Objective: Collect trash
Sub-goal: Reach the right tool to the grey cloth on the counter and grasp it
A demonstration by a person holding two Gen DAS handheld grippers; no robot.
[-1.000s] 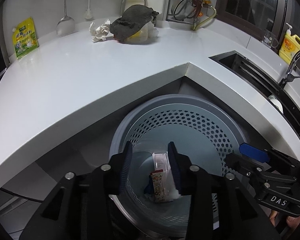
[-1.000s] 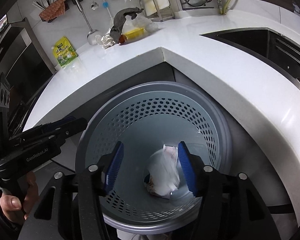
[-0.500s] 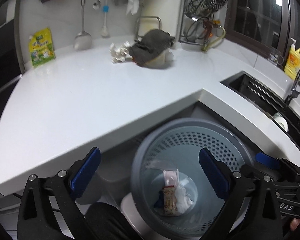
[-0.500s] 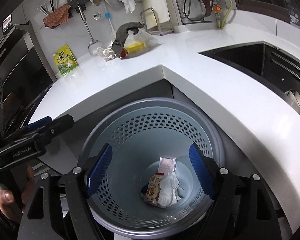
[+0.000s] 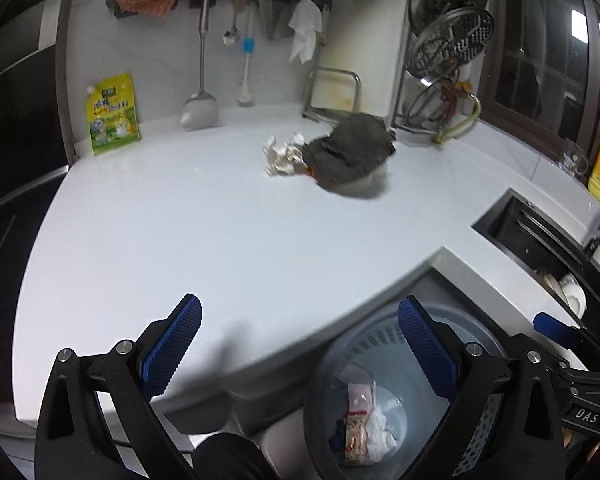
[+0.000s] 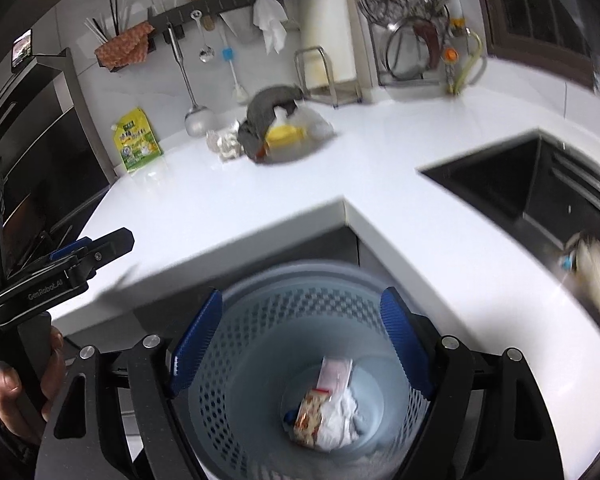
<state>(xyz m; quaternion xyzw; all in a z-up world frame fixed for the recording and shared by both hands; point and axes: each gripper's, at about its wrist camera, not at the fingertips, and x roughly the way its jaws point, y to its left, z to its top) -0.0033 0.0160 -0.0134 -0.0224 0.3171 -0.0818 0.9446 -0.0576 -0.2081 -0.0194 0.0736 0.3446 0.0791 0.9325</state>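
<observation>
Step in hand: the drop into the bin [image 6: 300, 320] looks complete, and both tools sit above it, ready for another pickup.

Left tool [image 5: 300, 356]: jaws fully apart, nothing between them. It looks across the white surface [image 5: 220, 232] with the bin at lower right.

Right tool [image 6: 300, 344]: jaws opening, already wide, nothing between the pads. It looks straight down into the bin.

Trash already collected: a snack wrapper [image 6: 310, 416], a pink packet [image 6: 336, 372] and white crumpled paper [image 6: 340, 420] lie together at the bottom of the bin. In the right wrist view the wrapper and the packet lie roughly end to end, long axes running from lower left to upper right.

Trash judged outstanding: 1 crumpled paper wad [image 5: 282, 156] at the back of the surface, touching a grey cloth [image 5: 352, 152] draped over a clear plastic container [image 6: 296, 132] with something yellow inside. The wad is a ragged lump, long axis roughly upright in the left wrist view. Whether the container is trash cannot be told.

Next move, as a judgement: carry a tool well across the surface to the wad, jaws kept apart, and close on the paper alone, clear of the cloth
</observation>
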